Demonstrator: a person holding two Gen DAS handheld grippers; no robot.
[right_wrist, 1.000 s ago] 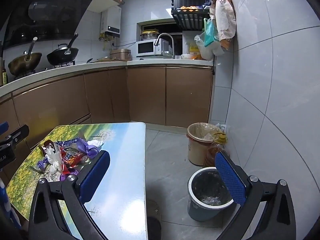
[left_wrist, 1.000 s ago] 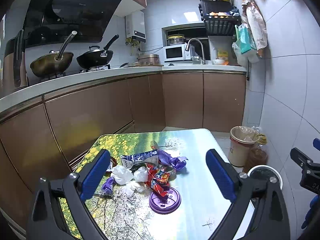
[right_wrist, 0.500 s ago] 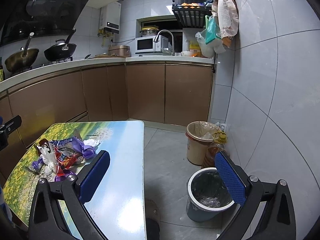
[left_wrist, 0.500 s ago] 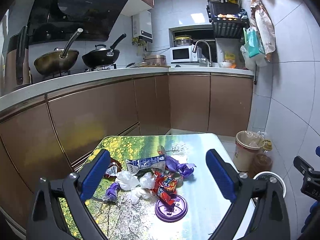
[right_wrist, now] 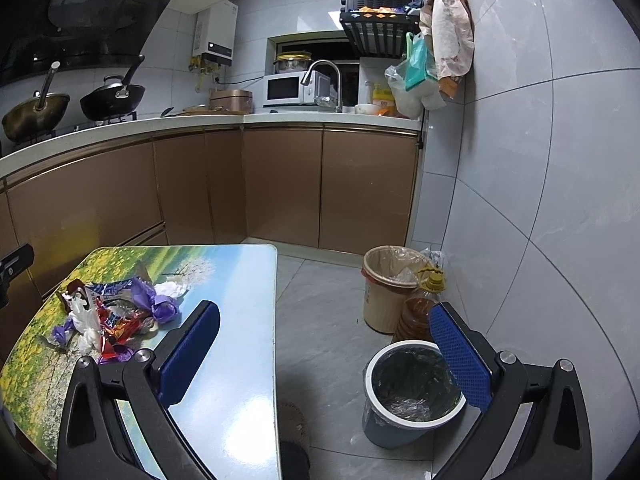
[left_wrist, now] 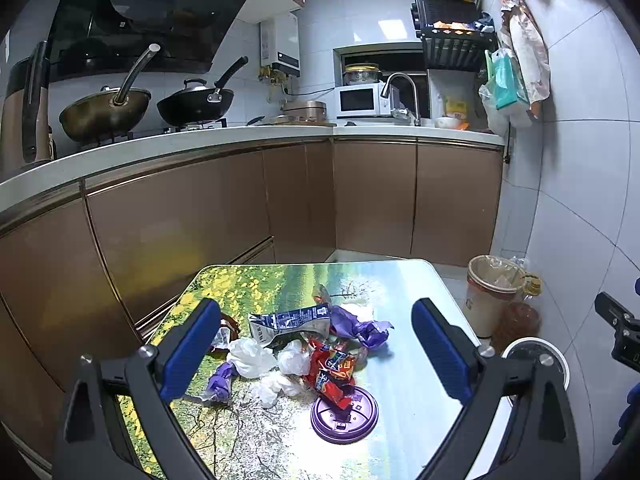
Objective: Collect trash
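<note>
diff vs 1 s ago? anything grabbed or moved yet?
Nothing grabbed. Only the views shifted slightly: in the left wrist view the trash pile sits a little further right and lower, so the left gripper has drifted. Right gripper moved slightly too. Both stay open and empty; the purple lid, the pile and the blue bin are unmoved.

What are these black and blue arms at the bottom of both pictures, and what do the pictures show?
They are two hand-held grippers, one in each of a person's hands, each carrying a camera that looks along its fingers. The left gripper faces a table with a trash pile: wrappers, tissues and a purple lid. The right gripper looks across the table edge to the floor, where a lined bin and a beige bin stand. Both grippers are open and hold nothing.
</note>
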